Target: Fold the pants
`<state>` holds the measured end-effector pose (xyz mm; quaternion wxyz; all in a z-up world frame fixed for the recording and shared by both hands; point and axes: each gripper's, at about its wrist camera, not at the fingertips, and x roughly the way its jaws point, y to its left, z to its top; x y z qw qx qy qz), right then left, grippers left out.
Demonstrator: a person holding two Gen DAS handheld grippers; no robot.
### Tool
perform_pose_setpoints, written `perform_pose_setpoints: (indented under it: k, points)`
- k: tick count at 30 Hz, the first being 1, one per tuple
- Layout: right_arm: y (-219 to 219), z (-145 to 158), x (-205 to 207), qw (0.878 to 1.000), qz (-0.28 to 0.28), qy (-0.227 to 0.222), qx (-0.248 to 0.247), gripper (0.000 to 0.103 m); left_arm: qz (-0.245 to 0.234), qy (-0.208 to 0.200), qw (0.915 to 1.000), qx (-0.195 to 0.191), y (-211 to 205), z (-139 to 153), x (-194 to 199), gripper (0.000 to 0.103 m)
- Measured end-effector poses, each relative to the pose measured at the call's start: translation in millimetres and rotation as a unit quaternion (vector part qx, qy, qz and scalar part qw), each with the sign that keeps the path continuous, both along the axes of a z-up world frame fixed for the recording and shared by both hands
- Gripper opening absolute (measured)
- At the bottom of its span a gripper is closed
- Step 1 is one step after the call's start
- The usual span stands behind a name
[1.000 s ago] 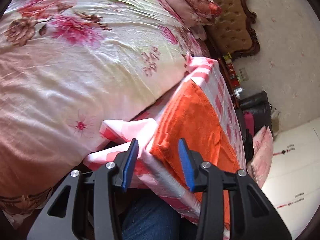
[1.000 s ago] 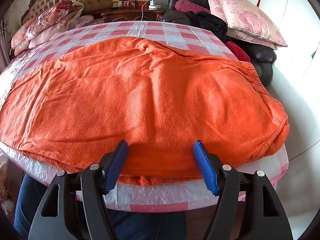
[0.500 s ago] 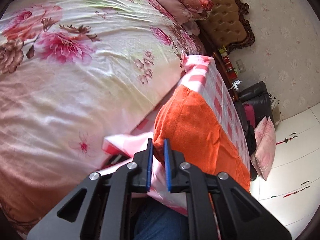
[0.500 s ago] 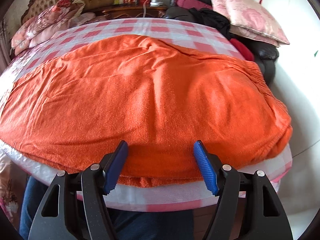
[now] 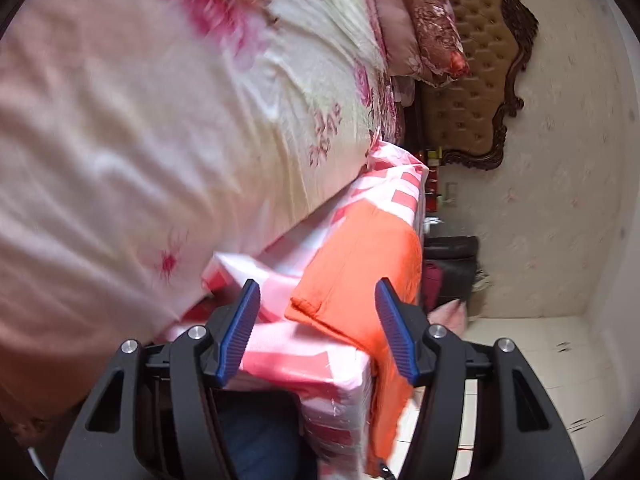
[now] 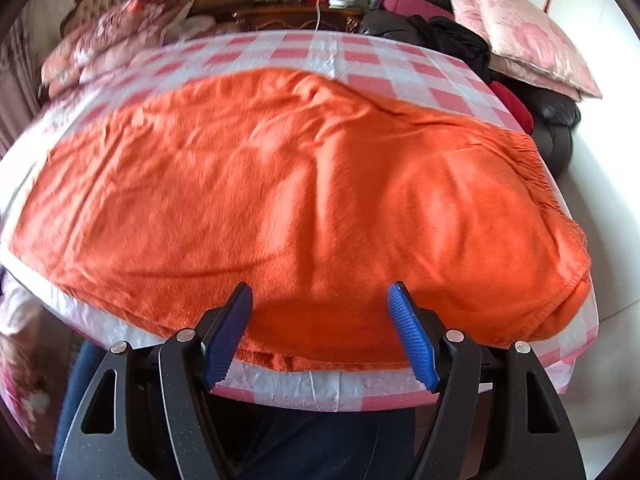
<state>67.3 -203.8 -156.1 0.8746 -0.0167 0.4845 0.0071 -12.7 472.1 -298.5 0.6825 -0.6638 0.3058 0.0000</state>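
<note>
Pants (image 6: 300,200) lie spread across checked desk (image 6: 360,52), near edge overhanging slightly, presumably for pickup. Left gripper (image 5: 316,332) and right gripper (image 6: 320,332): jaws wide apart, holding nothing, poised at that near edge.

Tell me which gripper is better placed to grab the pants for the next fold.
Left, probably. The left gripper is open with a hemmed corner of the orange pants between its fingers. The right gripper, also open, faces only the middle of the near edge.

Checked tablecloth (image 6: 360,64), floral bedspread (image 5: 160,120), tufted headboard (image 5: 472,92), pink cushion (image 6: 520,32), wooden nightstand (image 6: 296,16)
</note>
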Motion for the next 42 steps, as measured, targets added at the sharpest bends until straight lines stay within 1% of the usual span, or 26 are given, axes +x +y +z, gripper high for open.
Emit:
perform_pose_setpoints:
  k: [1,3,6,9,13,14,15,17,18,21,22,24,27,30,31,32,33,34,35,36,37,38,39,40,41,42]
  points:
    - [-5.0,4.2,0.1,1.0,-0.007,-0.006,0.006,0.068,0.0,-0.007,0.9992,-0.038,-3.3,-13.1,-1.5,0.059]
    - [-14.5,12.5,0.9,0.999,-0.023,-0.02,0.01,0.068,-0.002,-0.029,0.9956,-0.089,-8.9,-28.8,-0.1,0.059]
    - [-28.8,17.3,4.9,0.999,-0.045,-0.029,0.002,0.069,-0.009,-0.051,0.9909,-0.124,-15.2,-39.1,9.7,0.059]
    - [-43.6,15.5,9.5,0.998,-0.065,-0.028,0.0,0.069,-0.019,-0.048,0.9846,-0.167,-26.7,-53.6,21.8,0.058]
    - [-61.1,9.1,15.5,0.996,-0.083,-0.024,-0.012,0.071,-0.023,-0.068,0.9799,-0.186,-33.6,-53.5,33.4,0.049]
    - [-67.5,7.4,16.6,0.995,-0.091,-0.024,-0.016,0.072,-0.024,-0.076,0.9801,-0.182,-32.6,-49.7,36.6,0.041]
    - [-73.3,4.5,17.7,0.995,-0.097,-0.02,-0.016,0.074,-0.022,-0.079,0.9822,-0.169,-30.2,-44.1,38.8,0.025]
    - [-77.9,-5.7,21.2,0.996,-0.092,0.001,-0.018,0.075,-0.015,-0.081,0.9852,-0.15,-23.9,-32.0,40.8,0.016]
    - [-77.6,-8.7,20.9,0.996,-0.086,0.0,-0.024,0.075,-0.014,-0.081,0.9881,-0.13,-21.6,-22.0,43.1,0.012]
    - [-73.3,-11.6,19.5,0.996,-0.08,-0.007,-0.037,0.077,-0.019,-0.073,0.9945,-0.073,-19.4,3.7,47.8,0.009]
    - [-73.7,-11.8,19.8,0.996,-0.083,-0.007,-0.038,0.077,-0.022,-0.06,0.9968,-0.047,-20.1,13.7,51.1,0.009]
    - [-73.9,-8.6,19.0,0.995,-0.091,-0.01,-0.036,0.075,-0.024,-0.045,0.9985,-0.023,-20.4,22.3,52.4,0.008]
    - [-67.5,12.3,10.4,0.993,-0.102,-0.049,-0.03,0.075,-0.021,-0.016,0.9996,0.014,-21.5,31.9,51.3,0.008]
    - [-40.0,27.4,9.3,0.995,-0.055,-0.076,-0.036,0.076,-0.017,0.009,0.9982,0.057,-21.5,43.6,46.1,0.008]
    - [-23.6,26.8,11.4,0.996,-0.023,-0.076,-0.044,0.076,-0.017,0.018,0.9957,0.089,-23.1,54.7,45.9,0.008]
    - [-14.7,24.2,13.2,0.996,-0.009,-0.074,-0.053,0.076,-0.02,0.027,0.9915,0.126,-25.8,67.5,47.5,0.008]
    - [-6.8,18.9,16.0,0.996,0.001,-0.066,-0.061,0.076,-0.025,0.042,0.9843,0.17,-29.1,82.5,47.6,0.008]
    - [1.1,7.1,21.0,0.997,0.015,-0.04,-0.063,0.076,-0.032,0.06,0.9718,0.226,-36.1,102.8,51.9,0.008]
    - [3.8,-2.6,24.1,0.998,0.023,-0.018,-0.062,0.076,-0.041,0.073,0.9561,0.281,-45.2,123.3,56.5,0.008]
    - [3.8,-10.1,24.1,0.998,0.02,-0.01,-0.059,0.078,-0.054,0.082,0.9318,0.349,-61.3,150.7,64.3,0.008]
    - [1.2,-8.8,21.4,0.998,0.014,-0.022,-0.051,0.078,-0.064,0.085,0.9113,0.398,-75.7,169.9,69.6,0.008]
    - [-2.5,-9.9,21.7,0.999,0.012,-0.012,-0.04,0.078,-0.076,0.083,0.8831,0.455,-97.6,192.3,77.1,0.008]
    - [-8.3,-8.1,20.7,1.0,0.006,-0.014,-0.023,0.078,-0.094,0.074,0.8461,0.519,-129.8,217.5,86.9,0.008]
    - [-15.0,-5.0,19.1,1.0,-0.002,-0.018,-0.007,0.078,-0.111,0.063,0.8196,0.559,-156.1,231.7,94.6,0.008]
    - [-21.1,-1.1,17.0,1.0,-0.007,-0.021,0.01,0.078,-0.136,0.043,0.7829,0.605,-195.5,247.0,103.6,0.008]
    - [-25.1,2.4,15.1,0.999,-0.009,-0.024,0.025,0.078,-0.16,0.022,0.7489,0.643,-235.0,256.4,110.7,0.008]
